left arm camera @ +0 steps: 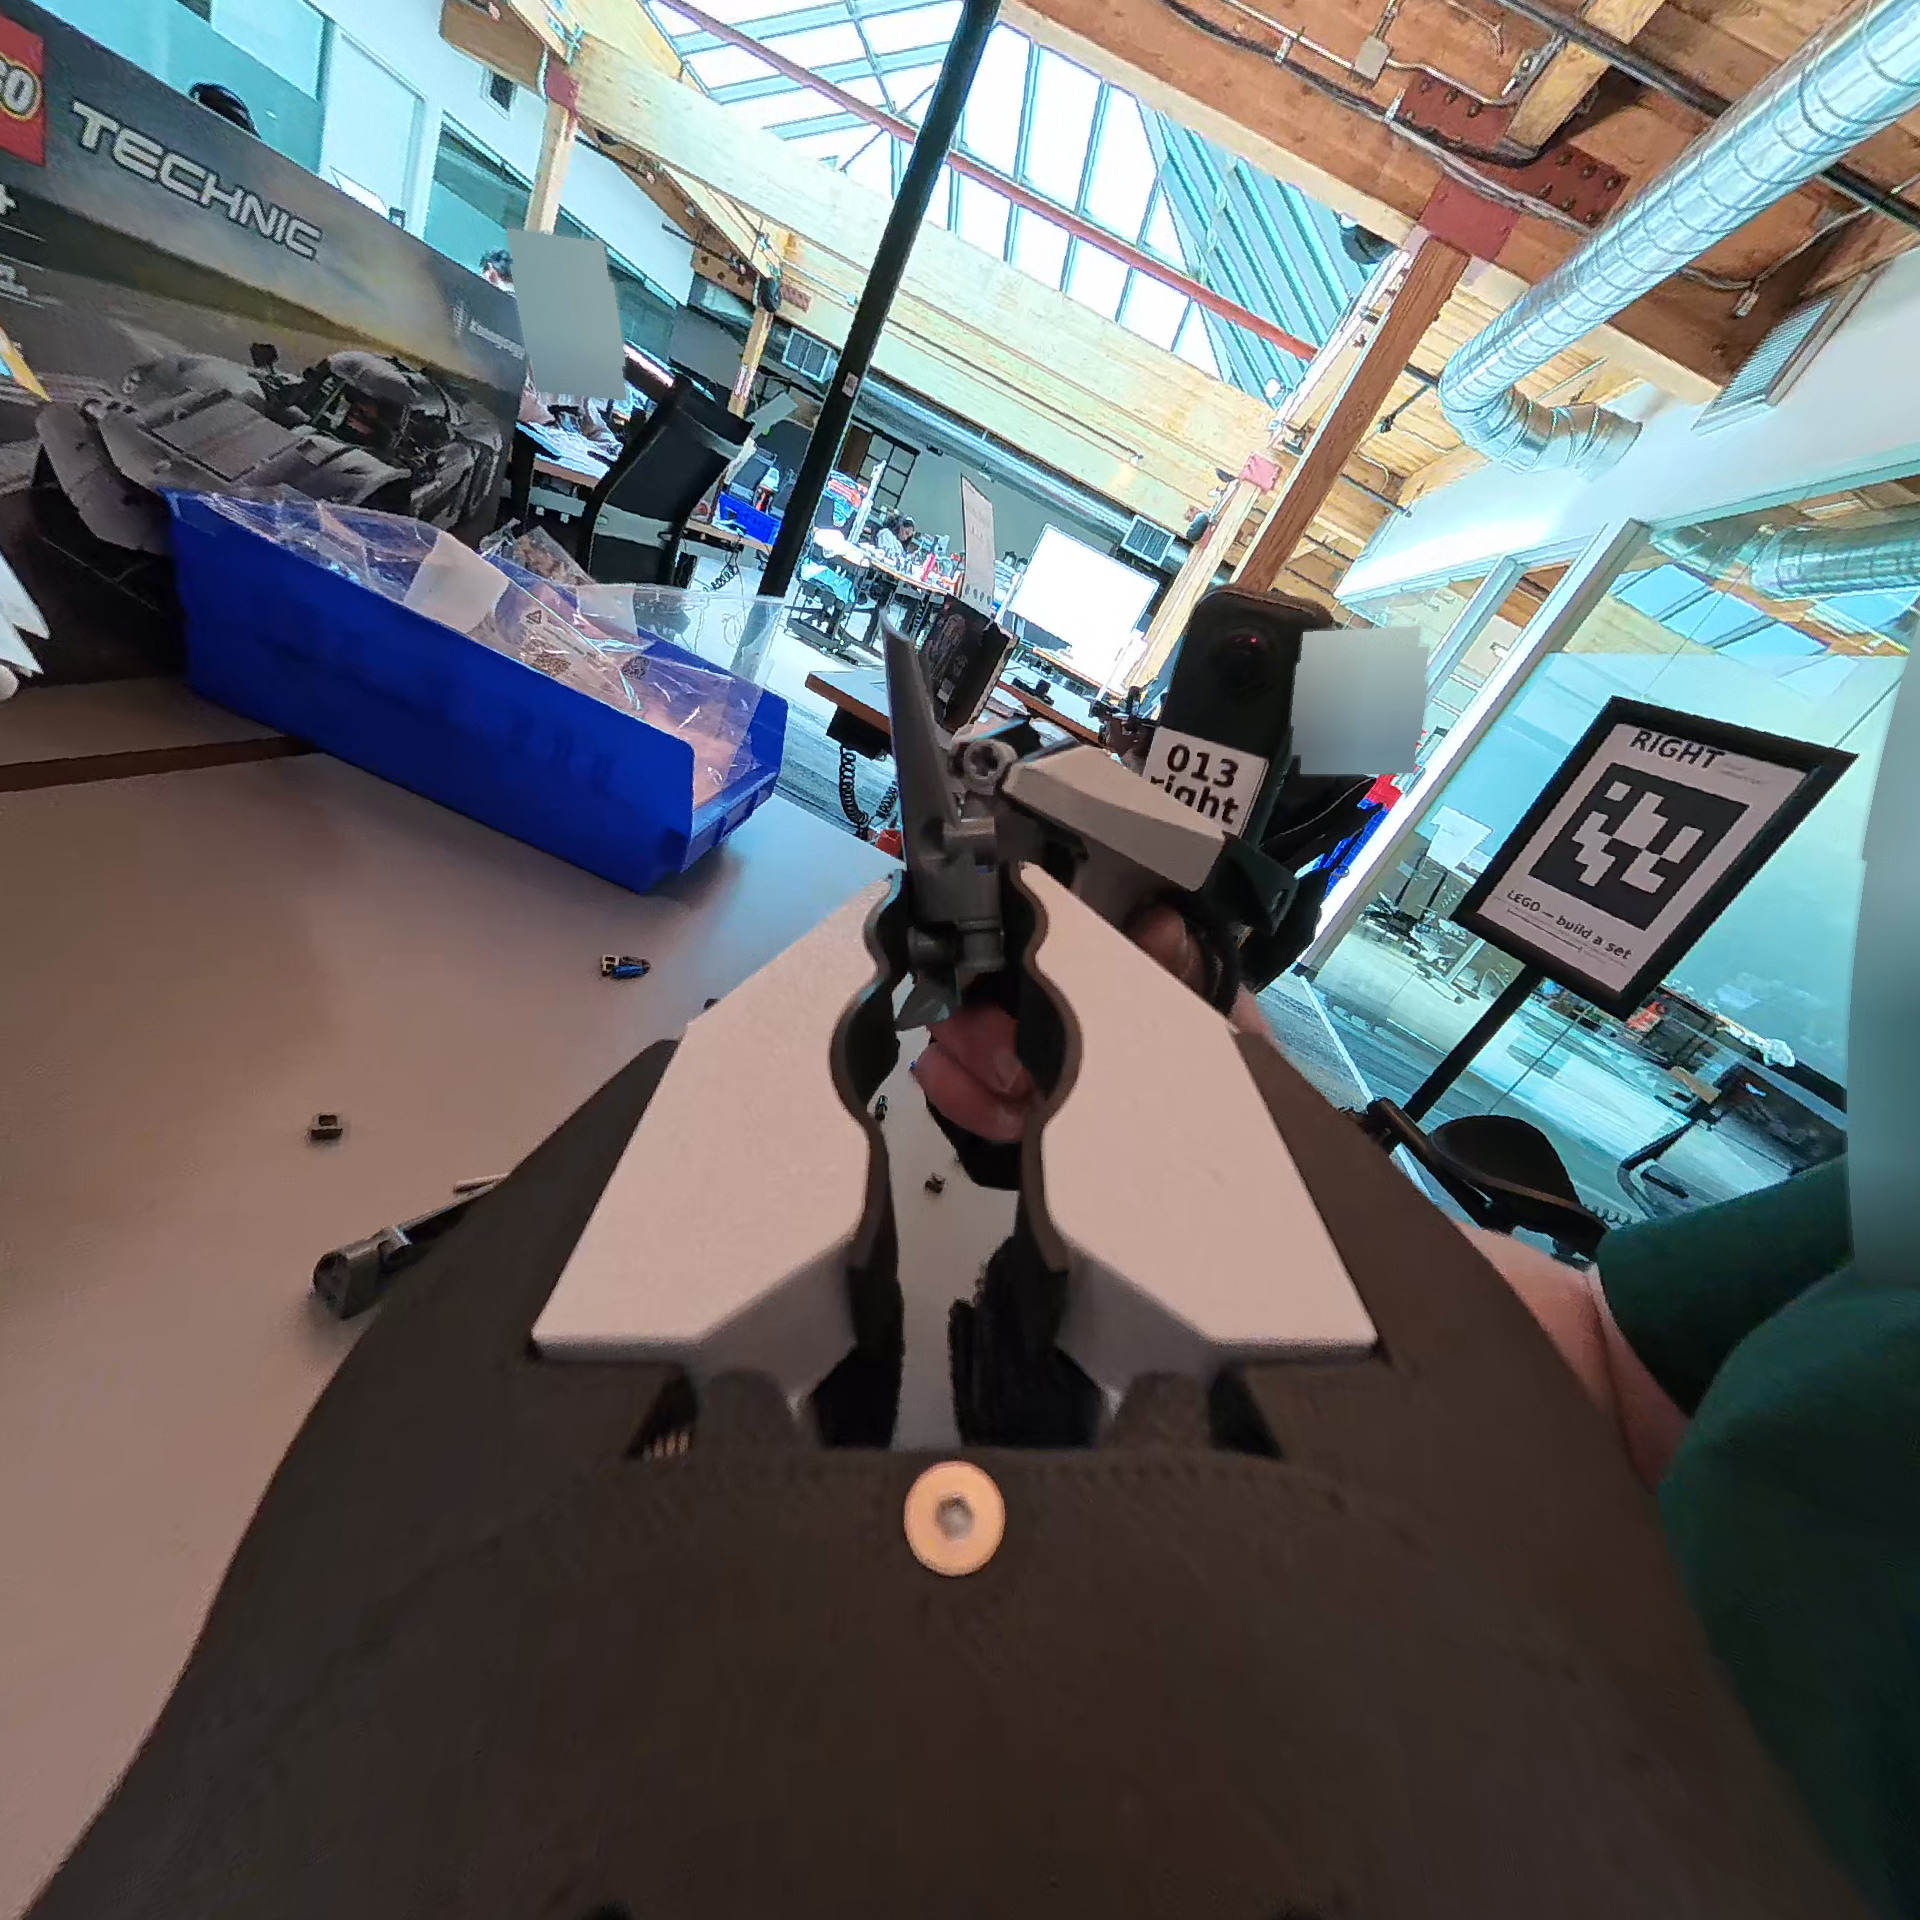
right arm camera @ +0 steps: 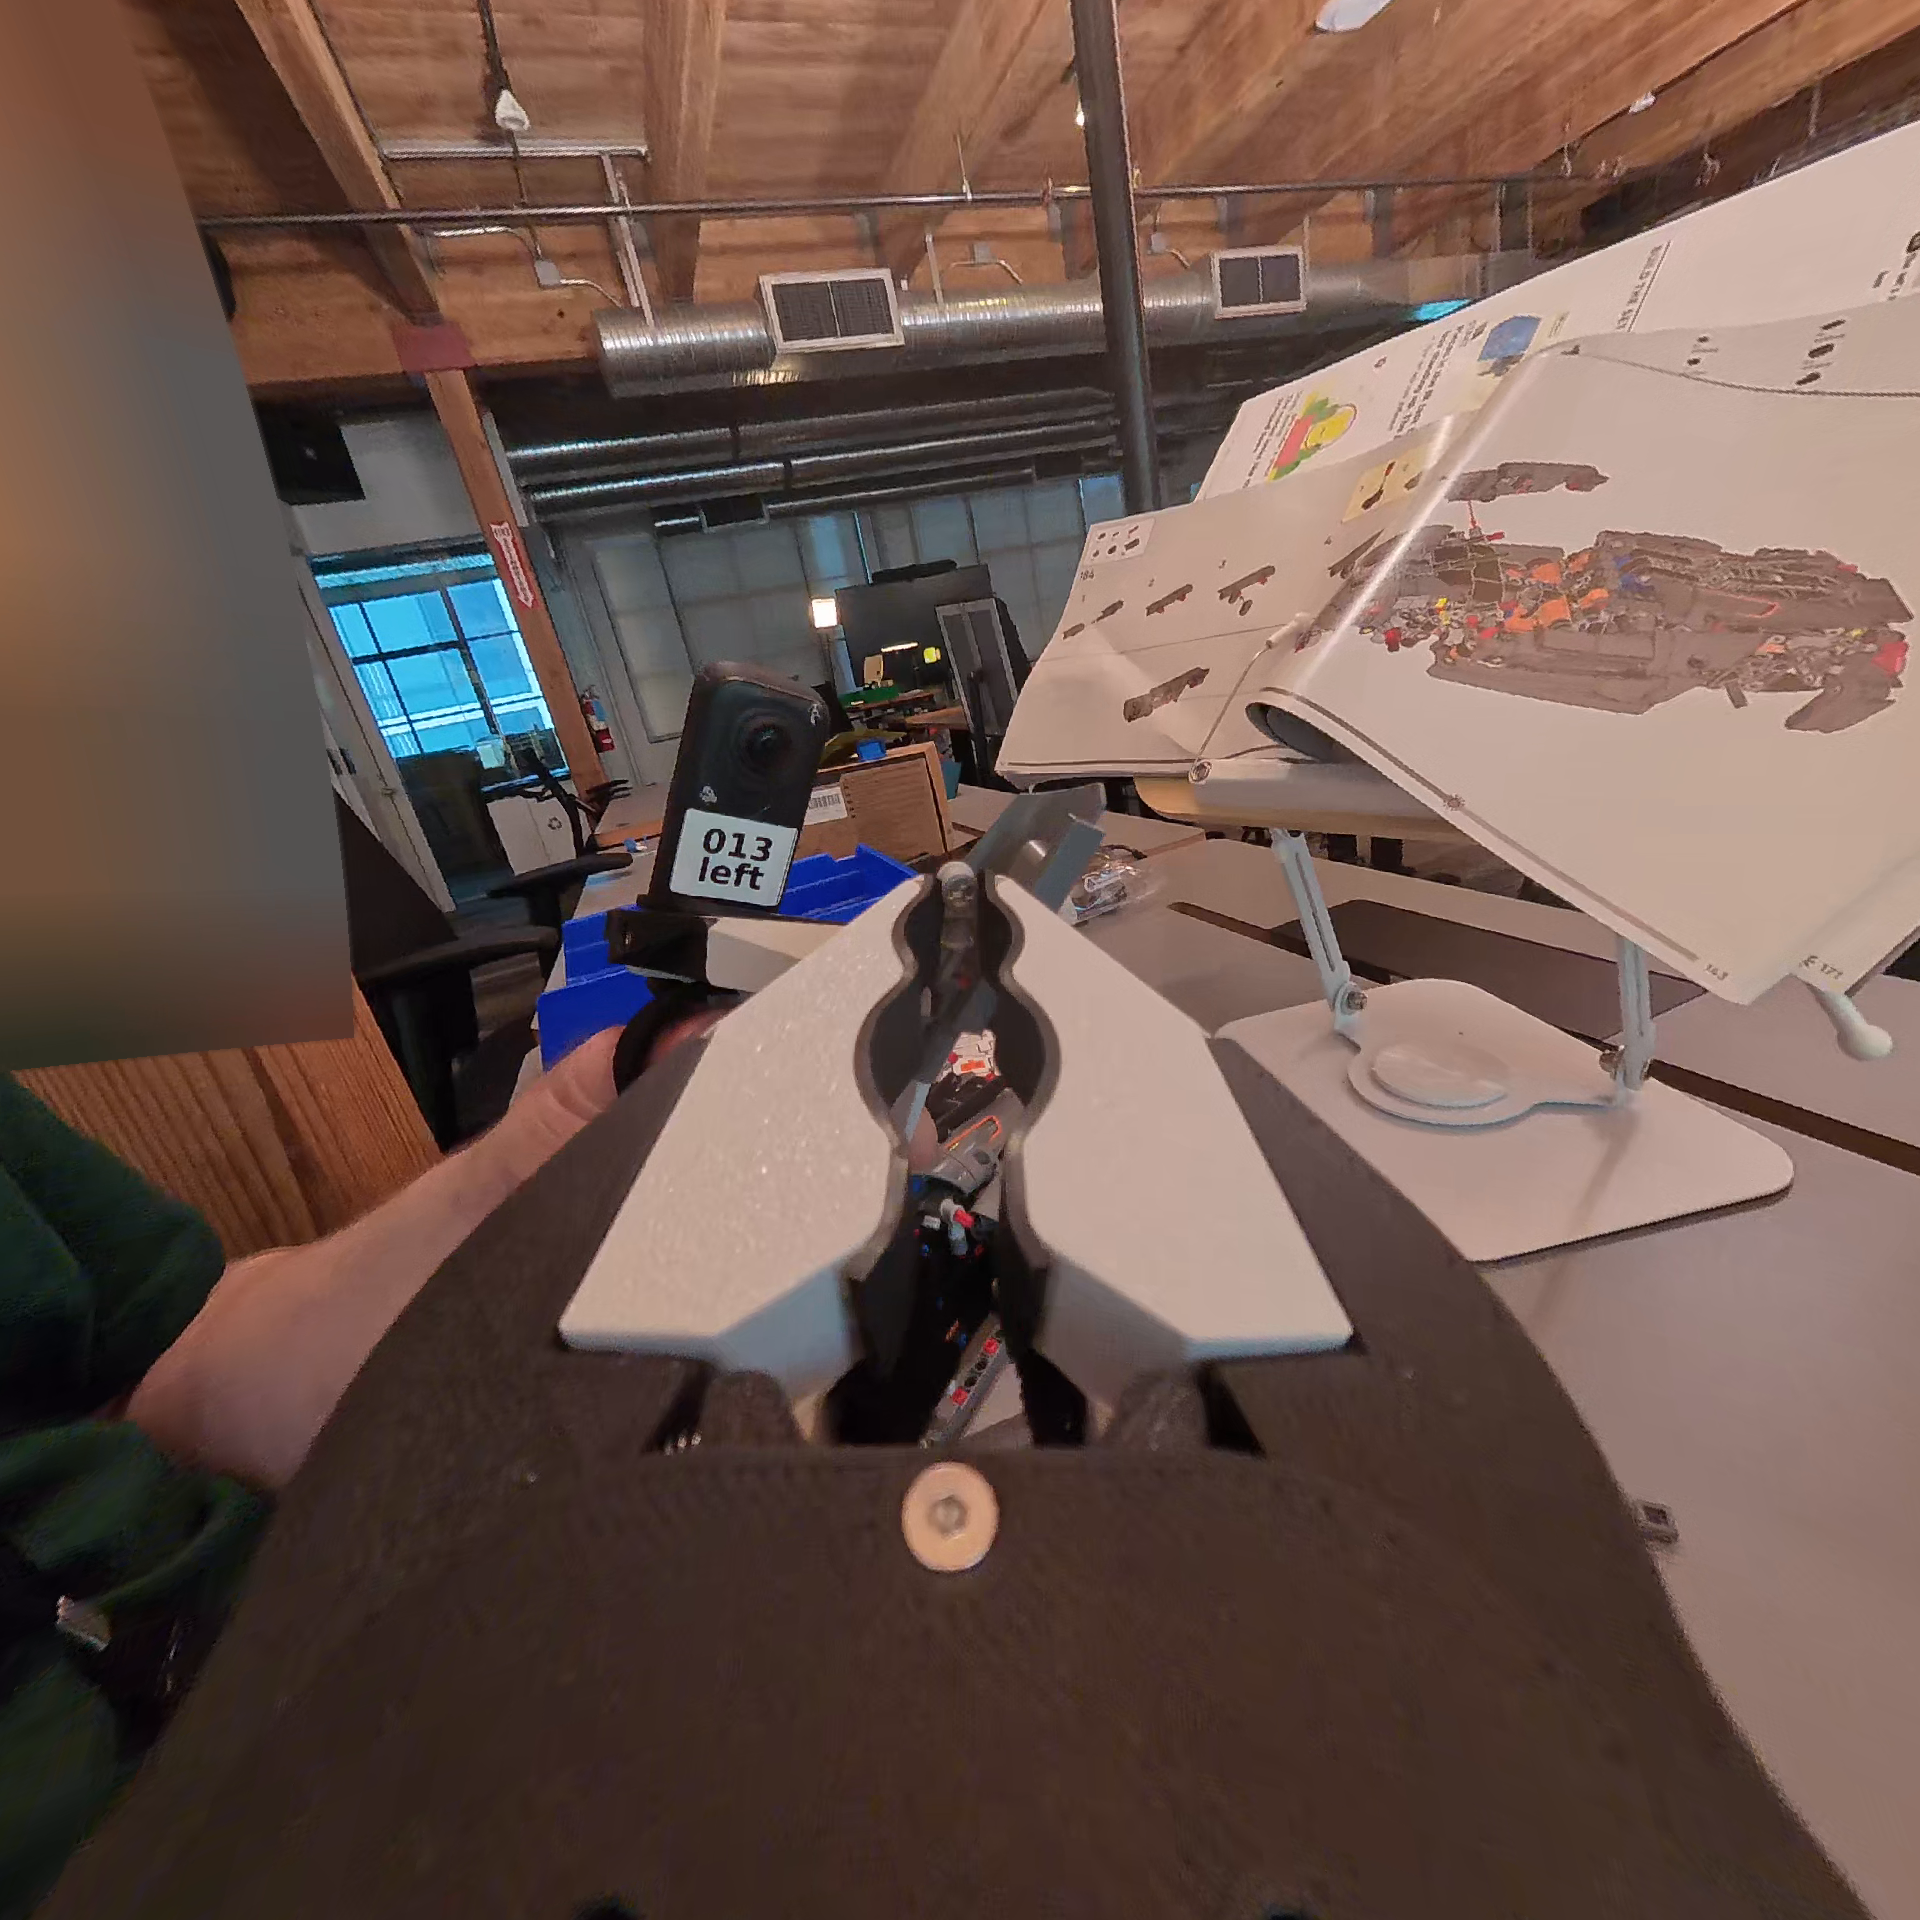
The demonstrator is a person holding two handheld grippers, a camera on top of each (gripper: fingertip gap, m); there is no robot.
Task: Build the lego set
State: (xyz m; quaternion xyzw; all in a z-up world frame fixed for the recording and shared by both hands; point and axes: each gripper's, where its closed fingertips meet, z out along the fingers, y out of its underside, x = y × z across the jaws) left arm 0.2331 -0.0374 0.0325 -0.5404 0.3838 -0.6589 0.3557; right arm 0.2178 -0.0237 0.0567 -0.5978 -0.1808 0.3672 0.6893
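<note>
On the grey table [left arm camera: 156, 1039]: set box [left arm camera: 239, 343], propped upright at the far edge; open instruction book [right arm camera: 1558, 582] on a white stand [right arm camera: 1507, 1153]; blue bin [left arm camera: 436, 707] holding clear bags. Left gripper [left arm camera: 951, 914], raised above the table, jaws closed on a grey lego assembly [left arm camera: 951, 831] with a pointed panel standing up. Right gripper [right arm camera: 956, 894], jaws nearly shut, pinching the assembly's small grey connector [right arm camera: 956, 888] at its top end. Loose dark beam [left arm camera: 384, 1252] and small pins [left arm camera: 623, 966] scattered on the table.
</note>
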